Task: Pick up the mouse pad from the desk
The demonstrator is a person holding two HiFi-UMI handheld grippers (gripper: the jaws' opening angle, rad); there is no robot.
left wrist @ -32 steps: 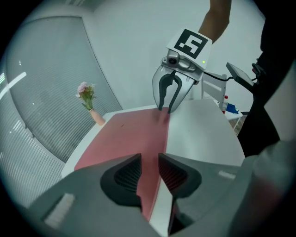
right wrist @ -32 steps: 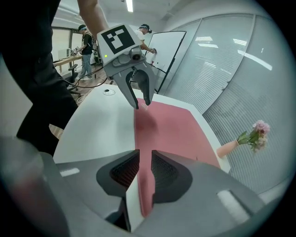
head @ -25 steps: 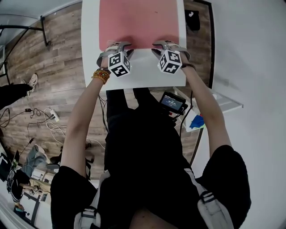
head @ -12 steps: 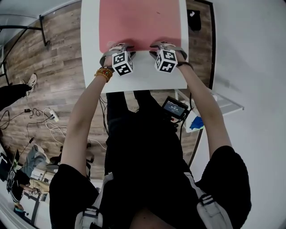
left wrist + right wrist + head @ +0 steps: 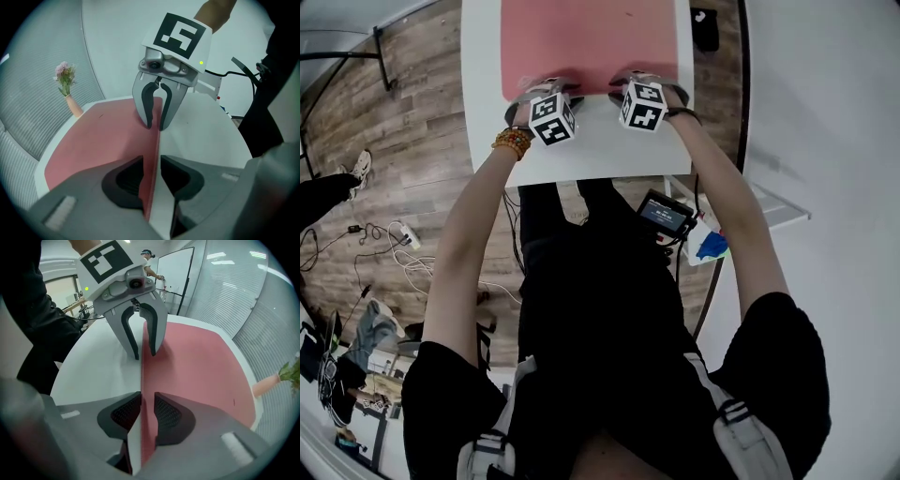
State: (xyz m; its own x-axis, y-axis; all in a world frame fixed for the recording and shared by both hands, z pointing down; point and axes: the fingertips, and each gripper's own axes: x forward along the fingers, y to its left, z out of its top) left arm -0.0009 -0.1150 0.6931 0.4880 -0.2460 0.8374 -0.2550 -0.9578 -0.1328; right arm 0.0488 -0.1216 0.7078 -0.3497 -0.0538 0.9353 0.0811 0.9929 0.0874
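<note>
No words or numbers can be read; the left cube [image 5: 551, 120] and right cube [image 5: 643, 105] carry only black-and-white square markers; the screen [image 5: 664, 214], at five o'clock of them, is too small to read.

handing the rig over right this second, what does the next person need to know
Left tool: open, jaws astride the near edge of the flat pink rectangular mouse pad, not pinching it.
Right tool: open, jaws have just been closing a little, with the same pad edge between them and no grip yet.
The pad lies flat on the white desk.
Done: both tools are set at the pad's near edge.
Left: close both on the edge, then lift the pad off the desk.
</note>
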